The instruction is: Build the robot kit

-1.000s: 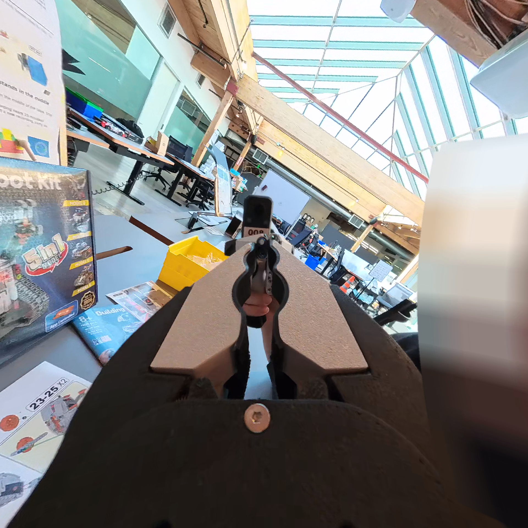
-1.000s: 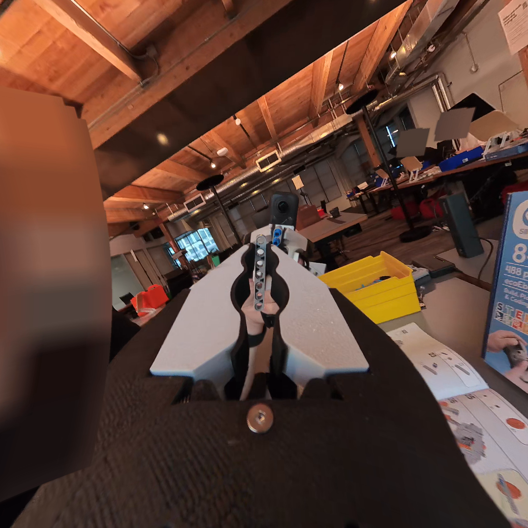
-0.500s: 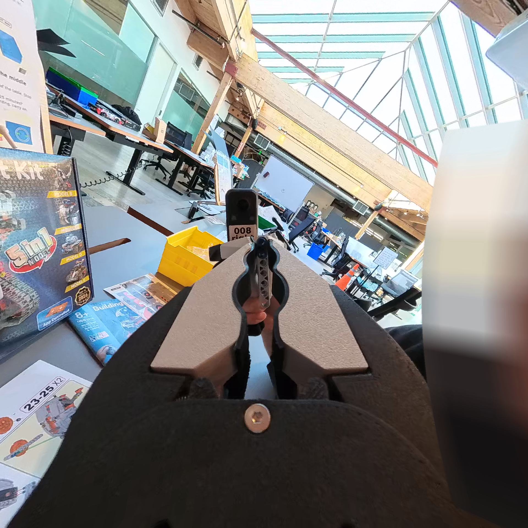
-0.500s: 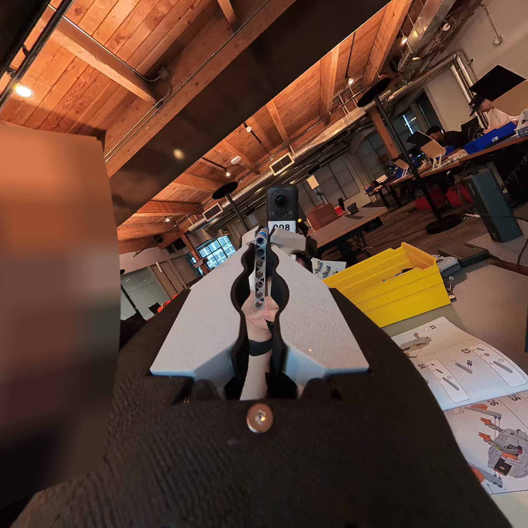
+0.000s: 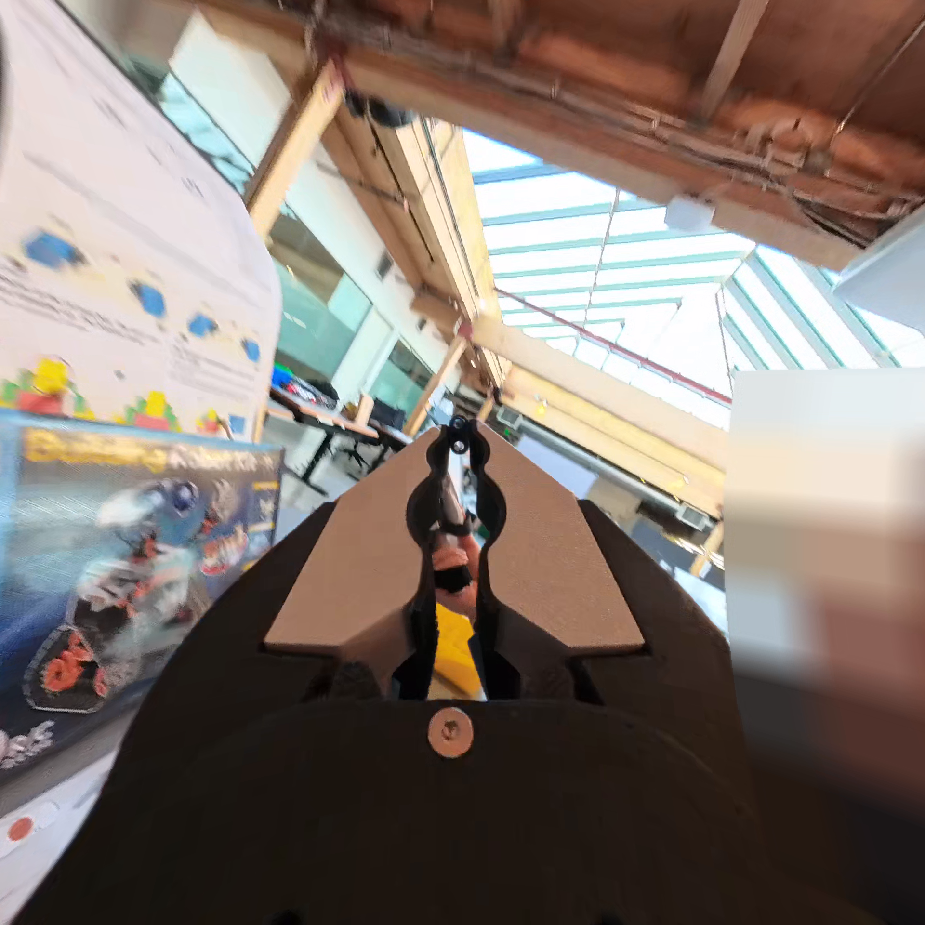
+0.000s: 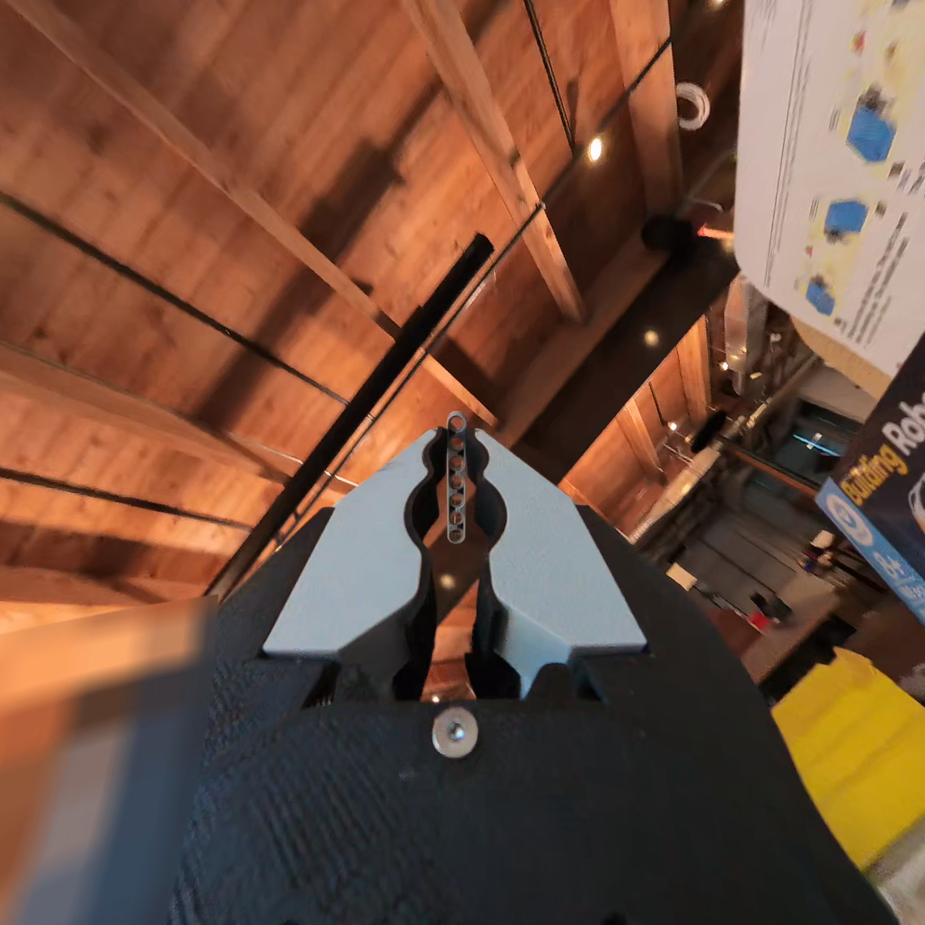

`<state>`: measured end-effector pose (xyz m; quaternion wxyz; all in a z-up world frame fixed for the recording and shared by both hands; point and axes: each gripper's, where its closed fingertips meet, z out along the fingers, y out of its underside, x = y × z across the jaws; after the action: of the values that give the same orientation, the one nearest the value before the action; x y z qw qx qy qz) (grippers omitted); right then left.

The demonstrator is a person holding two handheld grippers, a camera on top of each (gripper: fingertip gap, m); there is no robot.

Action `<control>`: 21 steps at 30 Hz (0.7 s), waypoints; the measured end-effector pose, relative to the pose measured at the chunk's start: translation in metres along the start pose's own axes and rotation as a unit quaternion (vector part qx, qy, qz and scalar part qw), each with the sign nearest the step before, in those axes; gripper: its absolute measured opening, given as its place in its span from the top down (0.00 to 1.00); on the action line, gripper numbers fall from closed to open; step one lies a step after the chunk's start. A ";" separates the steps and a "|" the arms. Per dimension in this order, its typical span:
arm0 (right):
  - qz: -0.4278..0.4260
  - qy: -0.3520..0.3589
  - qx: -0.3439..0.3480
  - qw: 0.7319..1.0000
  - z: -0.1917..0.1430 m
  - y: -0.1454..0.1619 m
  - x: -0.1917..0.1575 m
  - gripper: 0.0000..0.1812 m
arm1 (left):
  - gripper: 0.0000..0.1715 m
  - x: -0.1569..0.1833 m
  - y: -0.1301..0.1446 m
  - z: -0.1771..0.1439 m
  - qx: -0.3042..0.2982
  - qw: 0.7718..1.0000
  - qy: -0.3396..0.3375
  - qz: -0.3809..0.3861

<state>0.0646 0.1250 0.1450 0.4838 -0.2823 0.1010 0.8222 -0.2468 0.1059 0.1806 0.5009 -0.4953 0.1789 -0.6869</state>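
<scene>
My left gripper [image 5: 458,443] has tan jaws and is shut on a small black piece with round holes [image 5: 458,440] at its tips. It is raised and tilted up towards the roof beams. Through the gap behind the tips a hand with a black strap [image 5: 450,555] shows. My right gripper [image 6: 456,440] has pale grey jaws and is shut on a thin grey beam with several holes [image 6: 456,480], held upright. It points at the wooden ceiling. Neither gripper shows in the other's view.
A blue kit box [image 5: 135,550] stands at the left, with a white poster [image 5: 125,250] behind it. Both show at the right in the right wrist view, box [image 6: 891,500] and poster [image 6: 831,175]. A yellow bin [image 6: 851,751] sits at the lower right. The tips of one gripper are about 30 centimeters away from the tips of the other.
Both grippers have swung upward and apart. The opposite gripper and its camera have left each view. Both views are now motion-blurred. The grey beam stays in the right jaws.
</scene>
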 end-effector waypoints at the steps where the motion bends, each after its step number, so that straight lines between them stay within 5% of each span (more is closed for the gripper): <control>1: 0.009 -0.009 0.015 1.000 -0.006 -0.011 -0.004 0.97 | 0.97 0.001 -0.012 -0.009 0.020 1.000 -0.006 0.010; 5: 0.049 -0.042 0.034 0.997 -0.012 -0.025 -0.012 0.98 | 0.97 0.009 -0.039 -0.030 0.075 0.997 -0.013 0.032; 13: 0.142 -0.049 0.099 0.984 -0.023 -0.028 0.018 0.98 | 0.97 0.020 -0.043 -0.031 0.095 0.994 -0.015 0.055; 16: 0.121 -0.006 0.061 0.991 -0.011 0.000 0.032 0.98 | 0.97 0.010 -0.035 -0.026 0.083 0.995 -0.029 0.049; 21: 0.004 0.101 -0.138 0.985 0.017 0.098 0.064 0.97 | 0.97 -0.012 0.011 0.001 -0.030 0.998 -0.050 0.007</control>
<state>-0.0494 0.1295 0.1119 0.4238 -0.4279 0.0362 0.7974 -0.2398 0.1119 0.1669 0.4991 -0.5425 0.1777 -0.6519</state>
